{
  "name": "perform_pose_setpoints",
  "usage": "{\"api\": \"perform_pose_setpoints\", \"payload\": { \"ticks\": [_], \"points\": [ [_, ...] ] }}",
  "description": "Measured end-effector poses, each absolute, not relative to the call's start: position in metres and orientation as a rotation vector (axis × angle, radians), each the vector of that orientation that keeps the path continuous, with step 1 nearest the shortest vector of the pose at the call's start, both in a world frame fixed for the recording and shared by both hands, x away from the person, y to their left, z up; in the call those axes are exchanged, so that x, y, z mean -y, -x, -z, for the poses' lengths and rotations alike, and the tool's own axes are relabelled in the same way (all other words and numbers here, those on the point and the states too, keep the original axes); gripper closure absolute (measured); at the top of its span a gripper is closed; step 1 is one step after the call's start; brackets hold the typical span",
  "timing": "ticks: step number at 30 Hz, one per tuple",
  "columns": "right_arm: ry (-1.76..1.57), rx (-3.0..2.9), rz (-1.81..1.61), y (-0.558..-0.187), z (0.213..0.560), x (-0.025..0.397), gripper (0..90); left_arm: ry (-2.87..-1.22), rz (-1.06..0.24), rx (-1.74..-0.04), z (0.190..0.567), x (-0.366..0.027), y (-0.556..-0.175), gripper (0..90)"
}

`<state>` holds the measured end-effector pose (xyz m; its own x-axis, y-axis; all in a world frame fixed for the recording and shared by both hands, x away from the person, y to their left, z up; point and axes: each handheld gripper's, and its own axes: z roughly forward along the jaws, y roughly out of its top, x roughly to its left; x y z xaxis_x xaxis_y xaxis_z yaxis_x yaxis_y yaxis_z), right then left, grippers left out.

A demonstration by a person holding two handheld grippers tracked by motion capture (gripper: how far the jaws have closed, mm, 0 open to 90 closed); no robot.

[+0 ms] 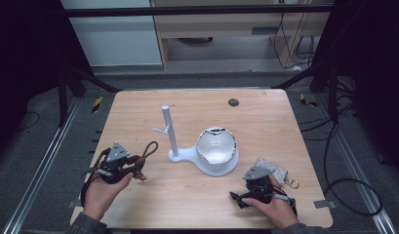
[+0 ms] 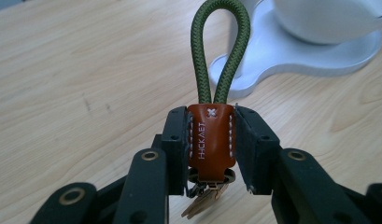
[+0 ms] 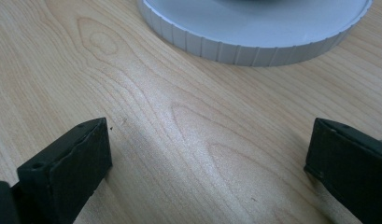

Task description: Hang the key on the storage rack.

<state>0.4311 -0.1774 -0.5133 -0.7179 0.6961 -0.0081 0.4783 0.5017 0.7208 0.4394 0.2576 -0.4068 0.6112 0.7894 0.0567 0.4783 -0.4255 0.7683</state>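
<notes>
My left tongs [image 2: 211, 144] held the key strap [image 2: 211, 140] tight, near the white stand [image 1: 170, 131], not yet hung on it; my right tongs [image 3: 207, 154] were wide apart, holding nothing

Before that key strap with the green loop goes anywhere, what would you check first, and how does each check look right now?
1. Left gripper clamped on the strap's leather tab: ok.
2. Green loop free and open above the jaws: ok.
3. Stand's post upright, side peg bare: ok.
4. Right gripper open, holding nothing: ok.
5. Pouch by the right hand away from the stand: ok.
6. Loop wide enough for the peg: cannot tell.
</notes>
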Motion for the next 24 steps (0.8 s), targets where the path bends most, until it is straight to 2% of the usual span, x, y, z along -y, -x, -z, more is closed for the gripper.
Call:
{"api": "perform_pose_setpoints", "payload": {
  "ticks": [10, 24],
  "points": [
    [-0.987, -2.45, -1.04, -0.431, 0.513, 0.177, 0.2, -2.001, -0.591, -0.874, 0.383, -0.238, -0.416, 65.9],
    [-0.988, -2.451, -1.038, -0.431, 0.513, 0.177, 0.2, -1.942, -0.617, -0.786, 0.361, -0.215, -0.408, 65.9]
  ]
}}
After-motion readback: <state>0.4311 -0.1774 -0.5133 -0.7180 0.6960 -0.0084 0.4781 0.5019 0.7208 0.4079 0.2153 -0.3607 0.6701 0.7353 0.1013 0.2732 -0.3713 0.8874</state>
